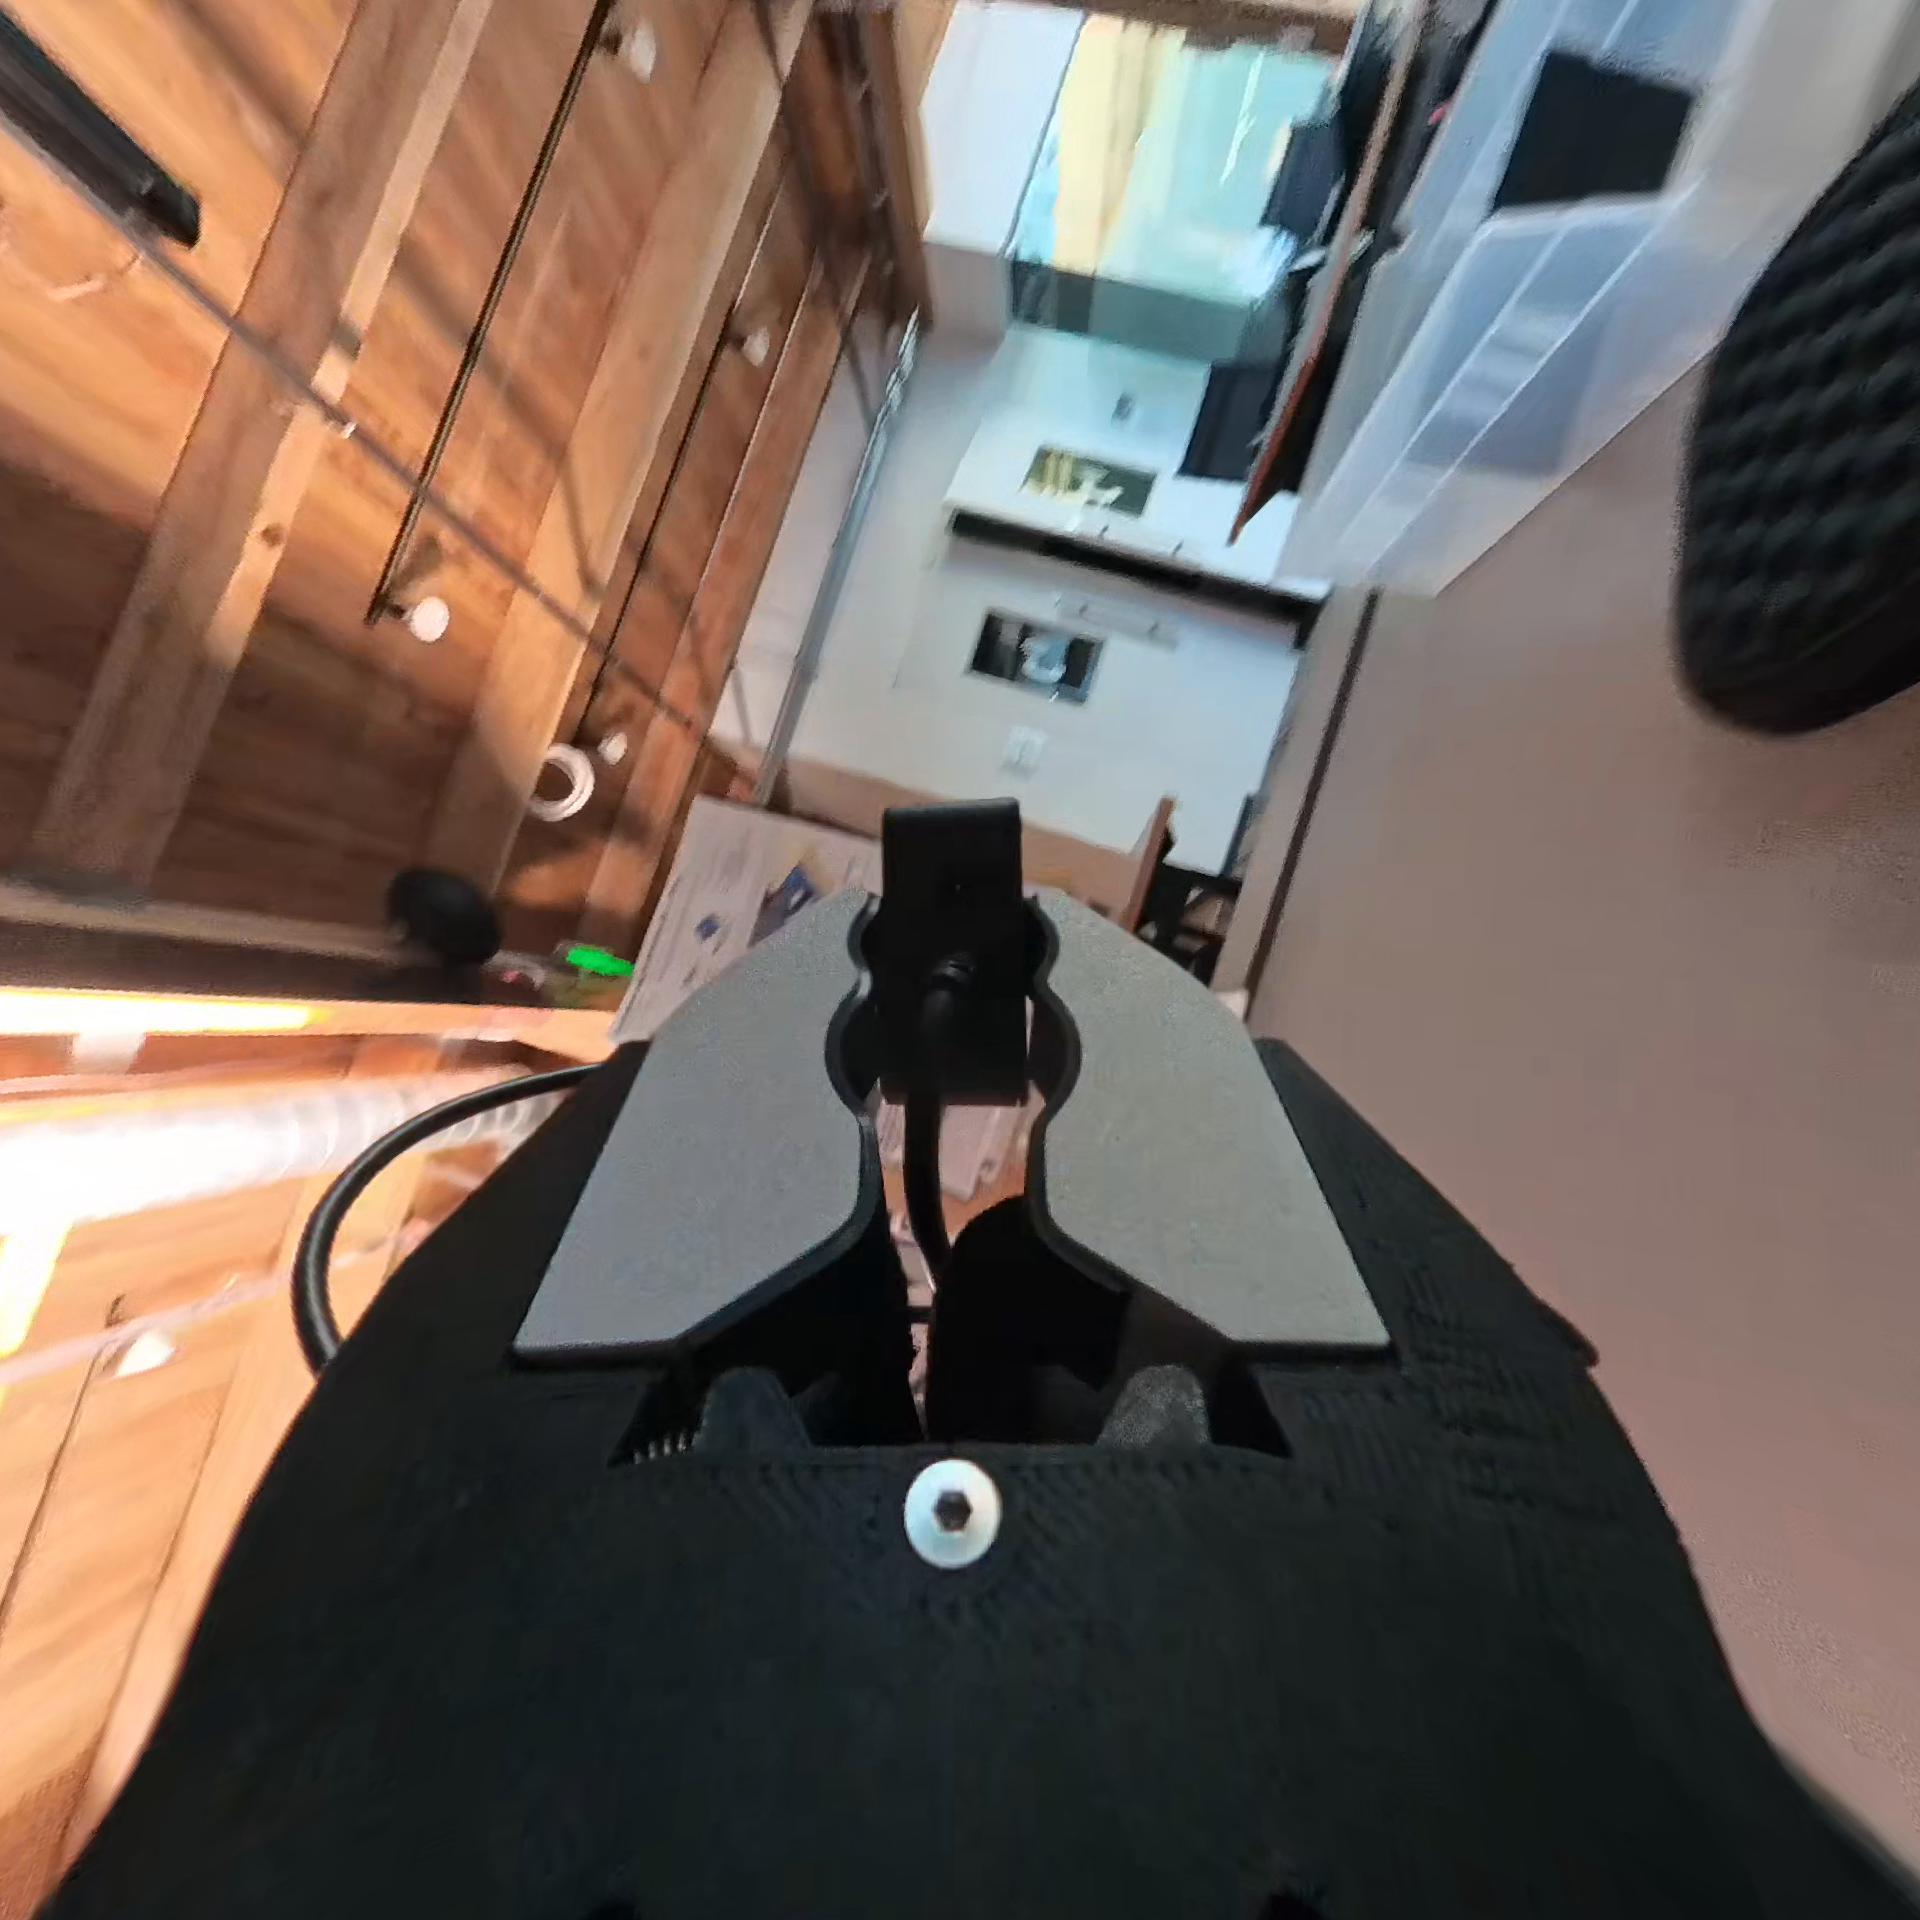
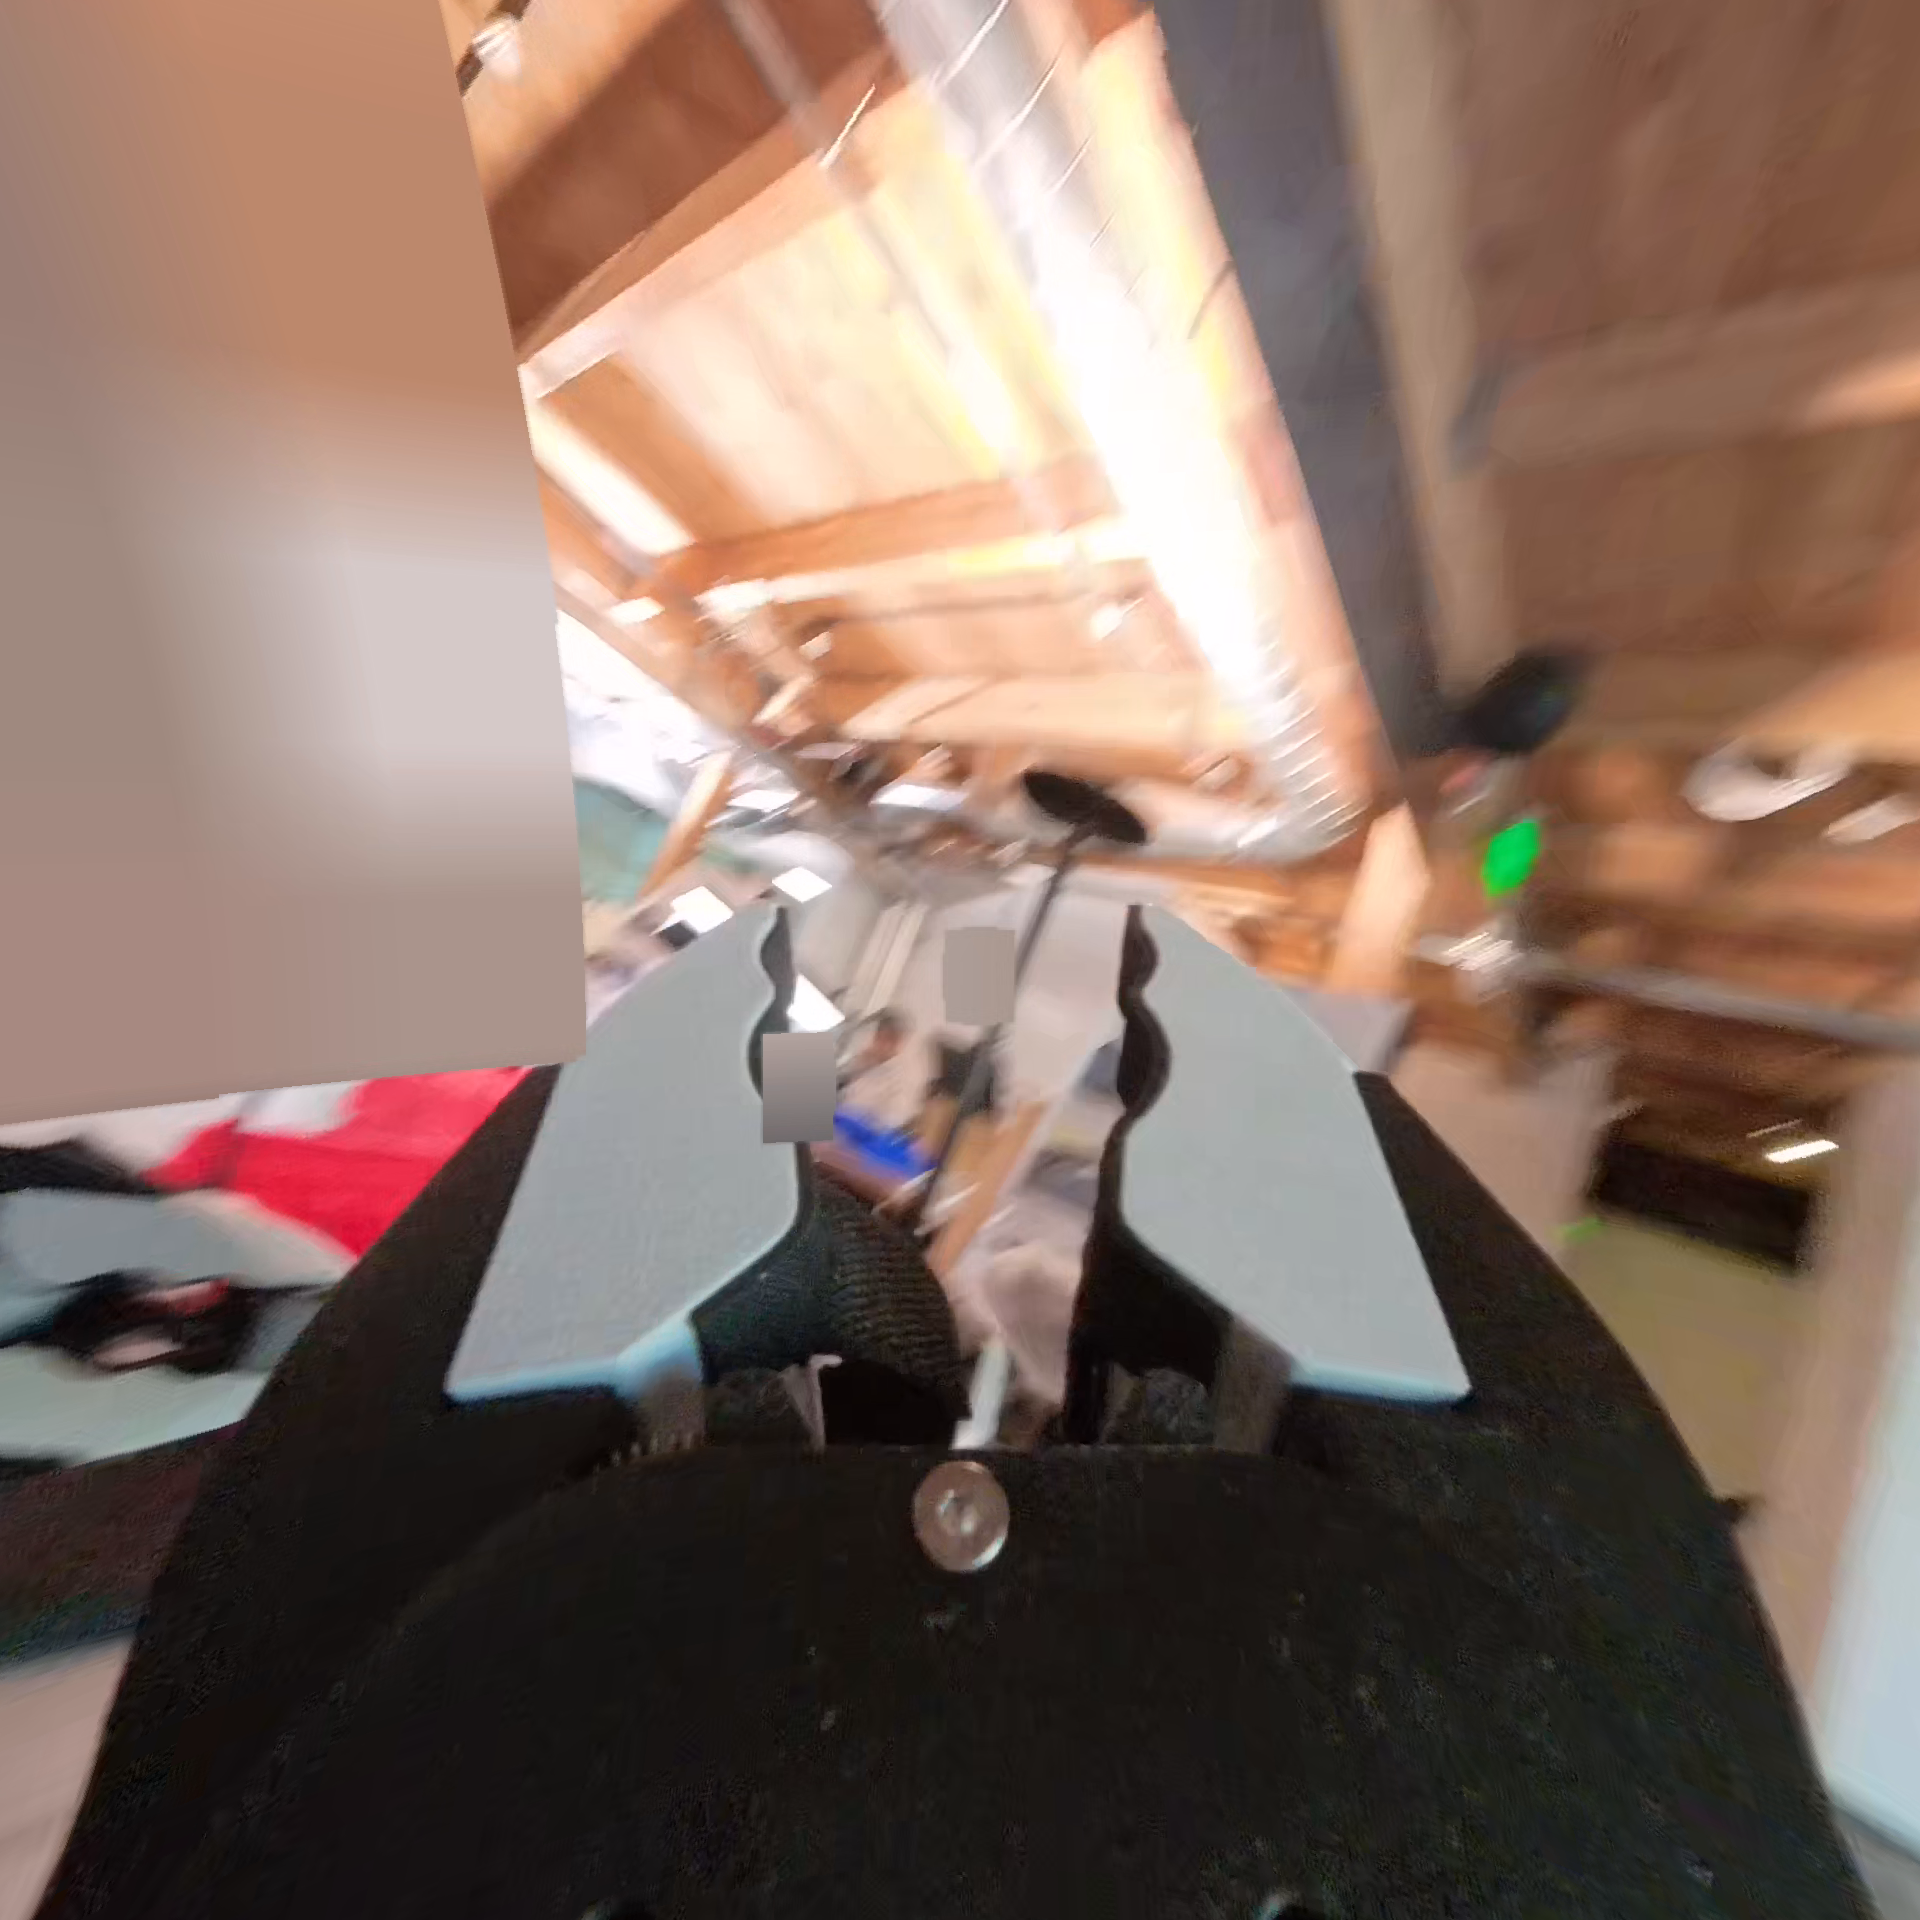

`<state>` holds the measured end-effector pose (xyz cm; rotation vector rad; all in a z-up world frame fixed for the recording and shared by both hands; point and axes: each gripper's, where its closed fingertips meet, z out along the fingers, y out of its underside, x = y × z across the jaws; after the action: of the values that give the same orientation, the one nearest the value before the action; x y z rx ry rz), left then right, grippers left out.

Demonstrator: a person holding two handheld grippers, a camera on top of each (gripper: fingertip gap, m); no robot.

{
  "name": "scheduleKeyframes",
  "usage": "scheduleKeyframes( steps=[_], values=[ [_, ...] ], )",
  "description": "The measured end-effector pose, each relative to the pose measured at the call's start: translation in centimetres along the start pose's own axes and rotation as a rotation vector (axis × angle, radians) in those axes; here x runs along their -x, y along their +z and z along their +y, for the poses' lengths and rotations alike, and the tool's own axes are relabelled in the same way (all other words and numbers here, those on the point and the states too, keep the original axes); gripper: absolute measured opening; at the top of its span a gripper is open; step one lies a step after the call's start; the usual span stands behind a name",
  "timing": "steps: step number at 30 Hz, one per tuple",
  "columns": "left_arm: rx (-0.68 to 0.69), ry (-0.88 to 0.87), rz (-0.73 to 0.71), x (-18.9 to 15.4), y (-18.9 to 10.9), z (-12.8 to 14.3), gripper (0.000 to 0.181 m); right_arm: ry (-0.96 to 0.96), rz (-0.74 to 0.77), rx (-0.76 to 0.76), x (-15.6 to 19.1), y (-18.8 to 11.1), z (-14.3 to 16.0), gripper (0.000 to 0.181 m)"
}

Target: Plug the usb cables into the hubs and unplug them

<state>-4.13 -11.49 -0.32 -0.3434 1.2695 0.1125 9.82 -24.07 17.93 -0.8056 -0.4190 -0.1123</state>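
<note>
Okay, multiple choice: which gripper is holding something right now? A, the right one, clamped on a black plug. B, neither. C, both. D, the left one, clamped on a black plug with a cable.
D: the left gripper is shut on a black USB plug whose cable loops away, while the right gripper is open with nothing between its fingers.

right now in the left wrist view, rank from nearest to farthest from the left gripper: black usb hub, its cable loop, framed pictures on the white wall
1. black usb hub, clamped in the left gripper.
2. cable loop, trailing back lower left.
3. framed pictures, far ahead on the wall.
</note>
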Motion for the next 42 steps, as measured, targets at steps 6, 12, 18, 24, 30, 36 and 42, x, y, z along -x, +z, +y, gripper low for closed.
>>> scheduleKeyframes(
  steps=[6,12,18,24,30,36,42],
  values=[
    [-0.112,0.025,0.086,-2.6,0.5,-3.0,0.024,0.311,-0.365,0.561,7.3,2.7,14.1,0.062],
    [-0.215,0.031,0.170,-4.5,0.2,-4.6,0.023,0.381,-0.487,0.848,12.5,2.9,22.4,0.060],
    [-0.228,0.015,0.195,-5.2,0.3,-4.7,0.023,0.331,-0.538,1.016,13.9,1.4,25.1,0.035],
    [-0.335,-0.361,0.270,-5.0,0.8,-4.5,0.031,0.109,-0.382,0.760,10.1,4.2,22.6,0.030],
    [-0.621,-1.434,0.420,-0.8,1.1,-3.0,0.054,-0.222,-0.261,0.431,7.1,5.3,17.4,0.030],
    [-0.759,-1.909,0.161,2.0,0.2,5.7,0.050,-0.424,-0.182,0.311,5.4,4.9,15.2,0.030],
    [-0.714,-1.772,-0.177,5.7,-2.7,10.1,0.045,-0.535,0.037,0.286,-0.2,3.0,13.2,0.029]
  ],
)
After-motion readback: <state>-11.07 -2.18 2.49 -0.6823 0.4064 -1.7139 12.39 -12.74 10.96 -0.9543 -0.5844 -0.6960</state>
